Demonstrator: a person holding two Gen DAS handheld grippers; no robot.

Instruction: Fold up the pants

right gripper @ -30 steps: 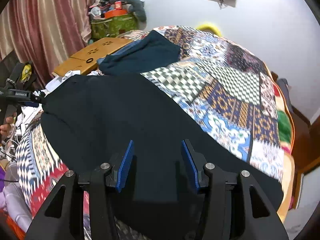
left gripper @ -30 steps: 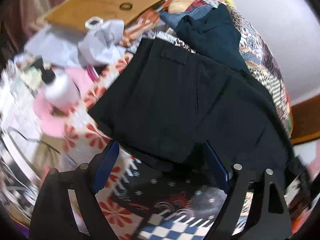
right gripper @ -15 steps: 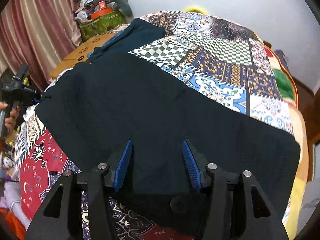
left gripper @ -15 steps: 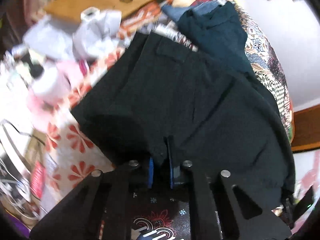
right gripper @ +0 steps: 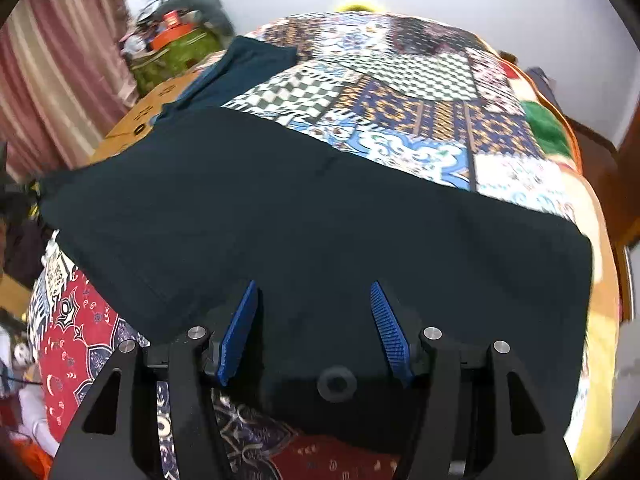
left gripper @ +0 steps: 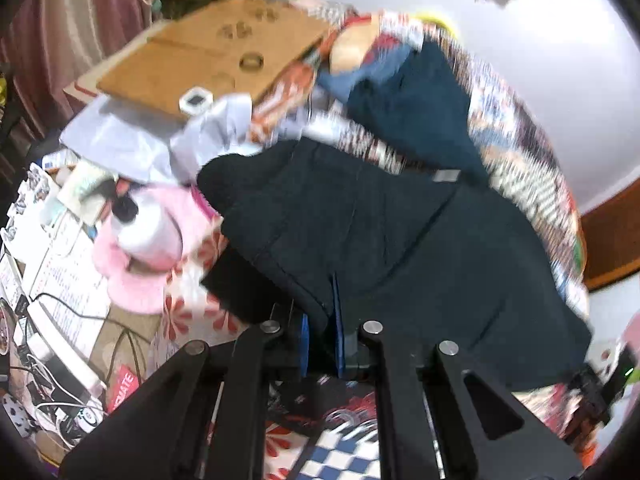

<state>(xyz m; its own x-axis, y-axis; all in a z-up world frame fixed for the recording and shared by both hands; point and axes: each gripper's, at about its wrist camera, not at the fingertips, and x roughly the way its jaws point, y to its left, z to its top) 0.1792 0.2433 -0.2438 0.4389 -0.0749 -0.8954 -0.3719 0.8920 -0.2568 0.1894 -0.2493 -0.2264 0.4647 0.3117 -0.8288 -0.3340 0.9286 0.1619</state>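
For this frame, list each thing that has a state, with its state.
Left gripper: shut on the pants' edge, that part lifted and bunched.
Right gripper: open, jaws just opening wider, pants under them, pads not pressing.
Pants: spread across the quilt, not yet folded.
Quilt: laid flat, partly covered.
Teal garment: lying apart beyond the pants.
White bottle: capped, on something pink.

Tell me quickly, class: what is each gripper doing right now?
Left gripper: shut on the black pants' edge.
Right gripper: open over the pants, jaws just widening, gripping nothing.
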